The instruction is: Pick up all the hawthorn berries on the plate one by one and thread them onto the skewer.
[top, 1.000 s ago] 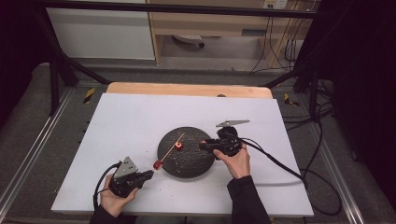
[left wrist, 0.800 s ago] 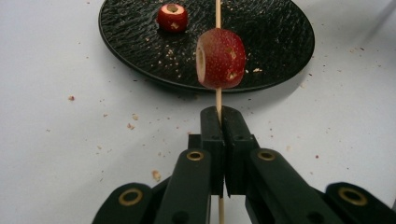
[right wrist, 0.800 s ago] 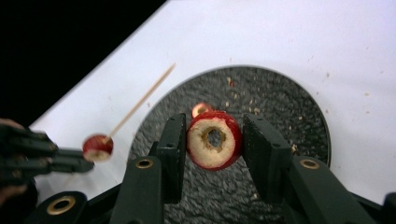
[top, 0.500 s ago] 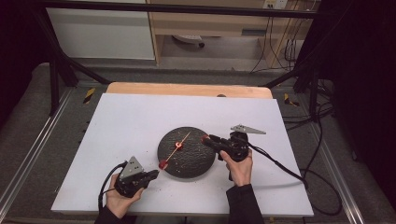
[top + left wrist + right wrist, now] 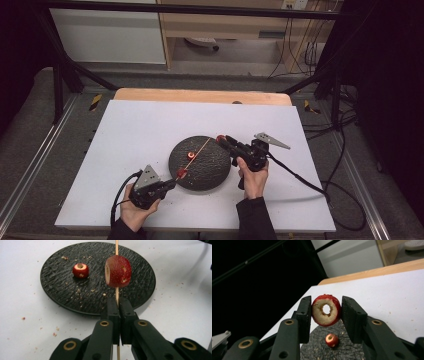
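Over the plate (image 5: pixel 200 175), my left gripper (image 5: pixel 117 307) pinches the skewer (image 5: pixel 116 293); my right gripper (image 5: pixel 325 311) clamps a cored fruit (image 5: pixel 326 310), which may split if misaligned.

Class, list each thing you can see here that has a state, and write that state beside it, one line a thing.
Left gripper: shut on skewer.
Skewer: one fruit piece threaded.
Threaded fruit piece: cored, raised above plate.
Right gripper: shut on cored fruit piece.
Loose fruit piece: cored, lying on plate.
Plate: crumb-strewn.

high: above, looking down | gripper views: close, low; share plate (image 5: pixel 62 290)
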